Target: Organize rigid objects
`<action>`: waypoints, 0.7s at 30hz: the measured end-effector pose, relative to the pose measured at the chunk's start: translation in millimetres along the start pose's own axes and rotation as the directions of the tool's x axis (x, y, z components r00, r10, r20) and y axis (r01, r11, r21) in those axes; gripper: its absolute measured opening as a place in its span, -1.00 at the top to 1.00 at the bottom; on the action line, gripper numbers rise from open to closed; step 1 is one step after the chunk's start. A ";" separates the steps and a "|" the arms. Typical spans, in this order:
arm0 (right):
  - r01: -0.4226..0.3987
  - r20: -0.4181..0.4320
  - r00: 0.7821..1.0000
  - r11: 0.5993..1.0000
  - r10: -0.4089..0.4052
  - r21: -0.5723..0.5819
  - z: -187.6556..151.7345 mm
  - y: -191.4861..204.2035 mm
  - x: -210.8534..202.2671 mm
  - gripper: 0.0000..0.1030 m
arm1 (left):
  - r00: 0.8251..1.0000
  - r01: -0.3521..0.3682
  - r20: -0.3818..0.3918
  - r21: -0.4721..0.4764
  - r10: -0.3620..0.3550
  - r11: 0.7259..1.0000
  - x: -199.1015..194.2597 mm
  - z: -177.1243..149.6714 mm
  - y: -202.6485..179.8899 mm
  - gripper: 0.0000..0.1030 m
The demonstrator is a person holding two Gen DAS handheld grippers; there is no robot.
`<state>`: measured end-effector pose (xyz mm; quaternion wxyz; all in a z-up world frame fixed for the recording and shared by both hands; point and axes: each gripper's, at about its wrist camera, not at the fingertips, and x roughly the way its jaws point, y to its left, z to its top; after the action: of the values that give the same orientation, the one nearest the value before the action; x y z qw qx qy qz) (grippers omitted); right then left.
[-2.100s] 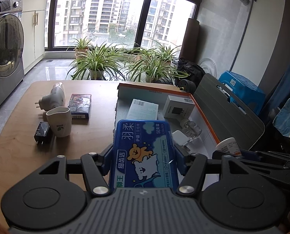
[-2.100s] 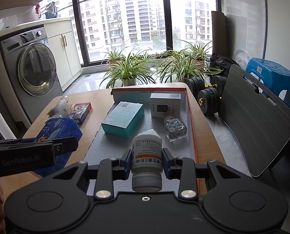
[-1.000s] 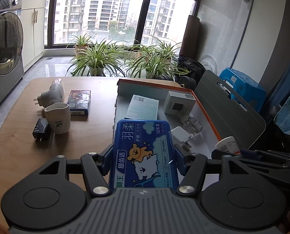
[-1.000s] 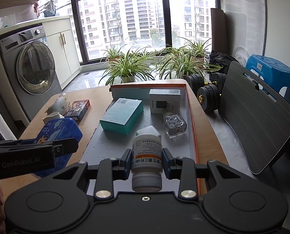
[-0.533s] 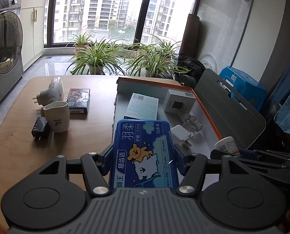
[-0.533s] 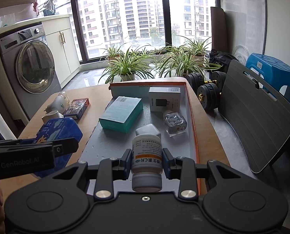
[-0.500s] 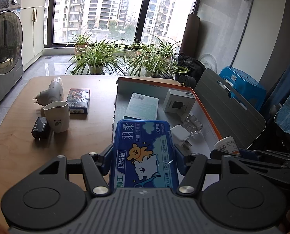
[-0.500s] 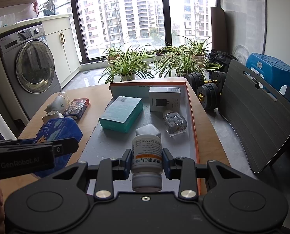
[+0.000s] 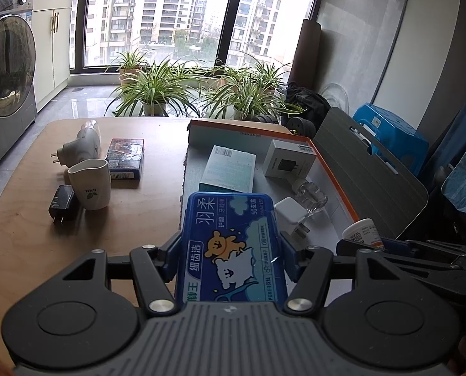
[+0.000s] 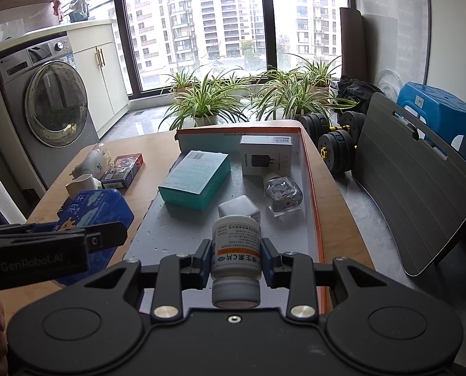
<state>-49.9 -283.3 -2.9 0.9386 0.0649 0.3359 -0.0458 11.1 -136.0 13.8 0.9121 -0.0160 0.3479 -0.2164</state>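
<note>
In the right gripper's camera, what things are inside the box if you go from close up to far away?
White charger cube → clear glass bottle → teal box → white charger box, nearest the orange box's far wall.

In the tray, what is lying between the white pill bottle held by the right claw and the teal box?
Only bare white tray floor lies between the pill bottle and the teal box, as the right wrist view shows. The white charger cube sits slightly to the right of that stretch.
</note>
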 end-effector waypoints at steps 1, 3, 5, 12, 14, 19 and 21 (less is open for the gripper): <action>0.001 -0.001 1.000 1.000 -0.001 0.000 -0.4 0.2 0.7 0.22 | 1.000 -0.001 -0.001 0.001 0.001 1.000 0.4 0.0 0.1 -0.23; 0.000 -0.005 1.000 1.000 0.000 0.001 -0.8 0.6 1.0 0.22 | 1.000 0.000 -0.002 0.001 0.000 1.000 0.4 -0.5 0.2 -0.23; 0.001 -0.007 1.000 1.000 -0.001 0.000 -0.7 1.2 1.6 0.22 | 1.000 0.000 -0.004 0.002 0.000 1.000 2.0 0.4 0.6 -0.23; 0.000 -0.012 1.000 1.000 0.000 0.001 3.5 2.0 2.8 0.22 | 1.000 0.000 -0.013 0.005 0.000 1.000 4.6 0.4 1.6 -0.23; -0.001 -0.014 1.000 1.000 0.001 0.000 5.1 2.0 3.8 0.22 | 1.000 0.000 -0.015 0.006 0.000 1.000 5.6 1.1 1.1 -0.23; -0.002 -0.018 1.000 1.000 0.002 0.000 5.2 2.8 5.6 0.22 | 1.000 0.000 -0.023 0.007 0.000 1.000 8.0 1.2 0.9 -0.23; -0.001 -0.018 1.000 1.000 0.001 0.000 5.2 2.9 5.5 0.22 | 1.000 -0.001 -0.025 0.006 0.001 1.000 8.6 1.1 1.0 -0.23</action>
<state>-41.9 -281.4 -2.1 0.9355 0.0654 0.3442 -0.0446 17.9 -138.8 9.0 0.9077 -0.0103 0.3588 -0.2173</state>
